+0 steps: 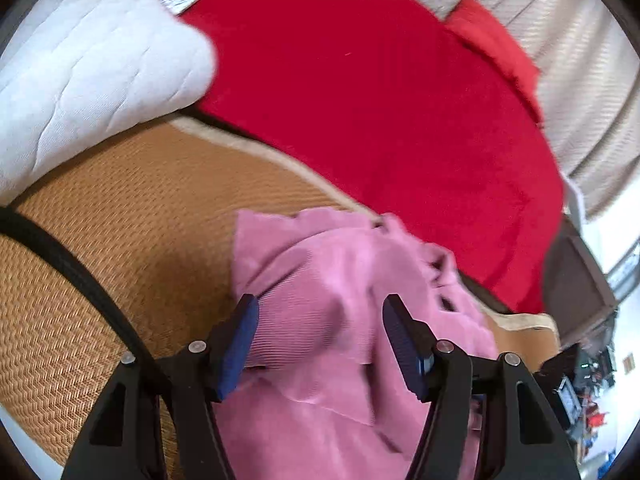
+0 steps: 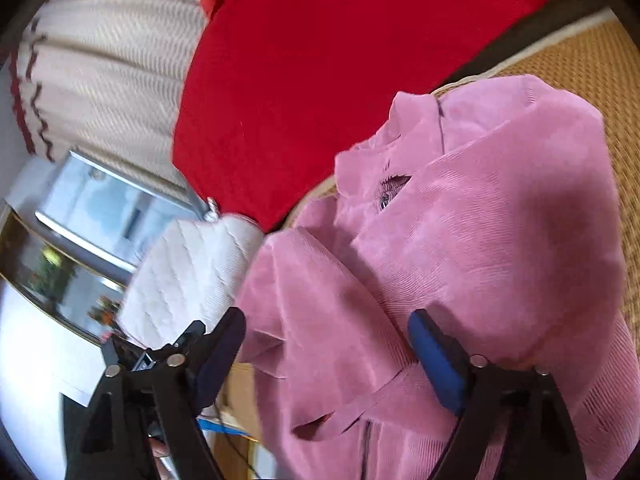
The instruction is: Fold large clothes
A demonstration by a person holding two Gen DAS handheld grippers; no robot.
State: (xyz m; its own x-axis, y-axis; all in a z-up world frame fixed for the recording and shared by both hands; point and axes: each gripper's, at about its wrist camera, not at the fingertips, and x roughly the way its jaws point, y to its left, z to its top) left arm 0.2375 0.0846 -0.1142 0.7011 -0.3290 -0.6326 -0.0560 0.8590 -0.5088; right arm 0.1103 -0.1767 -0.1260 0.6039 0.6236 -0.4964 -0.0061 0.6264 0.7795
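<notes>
The pink corduroy garment [image 2: 460, 248] lies bunched on the woven mat [image 1: 120, 240], which serves as the reference surface. In the right wrist view, its collar [image 2: 408, 120] sits at the mat's far edge, near the red blanket [image 2: 320, 60]. A folded sleeve [image 2: 304, 288] rests on the garment's side nearest the white quilted cushion [image 2: 188, 276].

The left gripper [image 1: 320, 308] is above the mat with its jaws spread. Pink cloth shows between and below the blue pads [image 1: 240, 344], but the pads do not press on it.

The right gripper [image 2: 328, 332] is also above the garment with its jaws spread wide. One pad [image 2: 436, 360] lies close against the cloth; whether it touches cannot be told. The other pad [image 2: 220, 352] stands off the garment's edge, toward the cushion.

In the left wrist view, the red blanket [image 1: 380, 100] borders the mat's far edge. The white cushion [image 1: 92, 72] overlaps the mat's far left corner. A black cable [image 1: 80, 272] crosses the mat on the left. A beige knitted cover [image 1: 580, 92] lies beyond the blanket. The left view is blurred.
</notes>
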